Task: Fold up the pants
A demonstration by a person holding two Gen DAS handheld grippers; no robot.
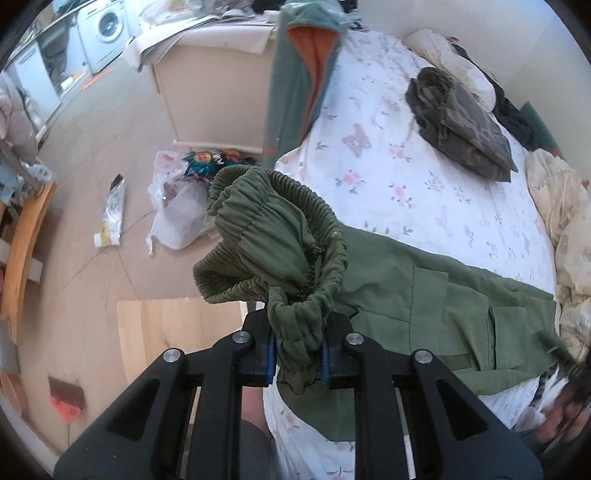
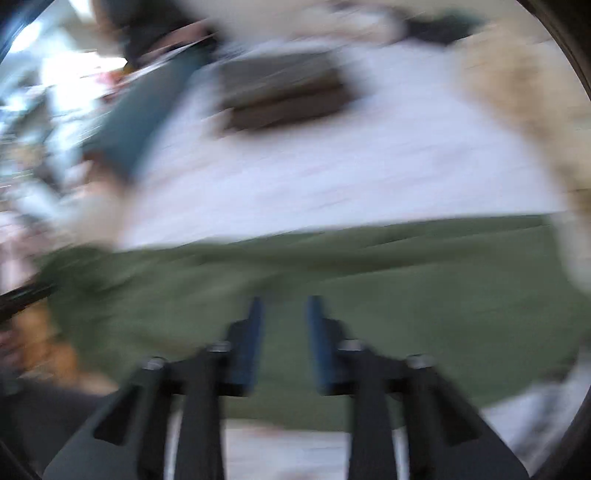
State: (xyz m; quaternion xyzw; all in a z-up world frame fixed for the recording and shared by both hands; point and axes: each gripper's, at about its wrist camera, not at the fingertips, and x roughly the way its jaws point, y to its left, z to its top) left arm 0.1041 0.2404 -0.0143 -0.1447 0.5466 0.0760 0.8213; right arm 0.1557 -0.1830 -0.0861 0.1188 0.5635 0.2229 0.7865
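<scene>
Pants [image 1: 424, 295] waistband at bed [image 1: 388, 166] edge

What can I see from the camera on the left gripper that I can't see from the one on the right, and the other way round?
Only the left wrist view shows the left gripper shut on the bunched elastic waistband of the green pants, plus the floor with a plastic bag and a washing machine.

Only the right wrist view, heavily blurred, shows the right gripper, its blue pads apart with nothing between them, above the pants.

Both show the green pants on the white bedsheet and a dark folded garment farther back.
</scene>
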